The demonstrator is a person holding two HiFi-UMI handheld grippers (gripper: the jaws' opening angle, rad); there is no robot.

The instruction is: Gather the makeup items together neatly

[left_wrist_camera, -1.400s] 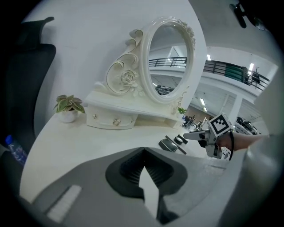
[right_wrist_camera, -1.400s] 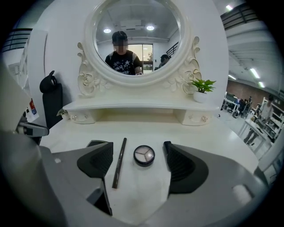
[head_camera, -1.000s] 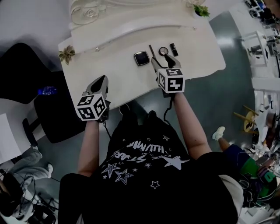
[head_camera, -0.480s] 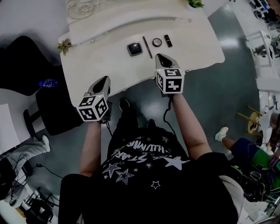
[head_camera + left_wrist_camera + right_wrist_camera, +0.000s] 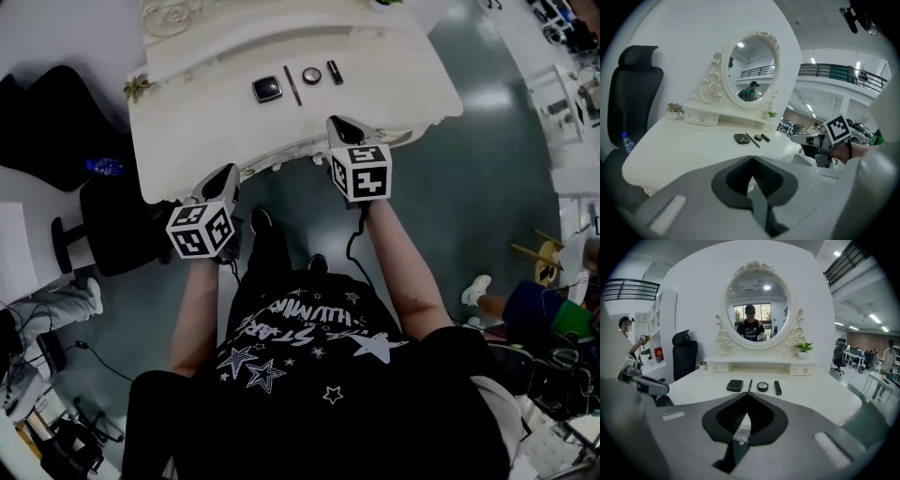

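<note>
Oval mirror (image 5: pixel 757 310) on white vanity (image 5: pixel 820 390); potted plant (image 5: pixel 804 347); black chair (image 5: pixel 684 357) beside.

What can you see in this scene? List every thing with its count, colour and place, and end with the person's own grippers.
dressing table: one, white, in front of the person
mirror: one, oval, white ornate frame, at the table's back
square compact: one, black, left end of the row on the table
slim pencil: one, dark, right of the square compact
round compact: one, dark rim, right of the pencil
tube: one, black, right end of the row
potted plants: two, green, one at each end of the mirror's base
office chair: one, black, left of the table
bottle: one, blue, at the chair
left gripper: one, grey, shut, empty, short of the table
right gripper: one, grey, shut, empty, short of the table
</note>
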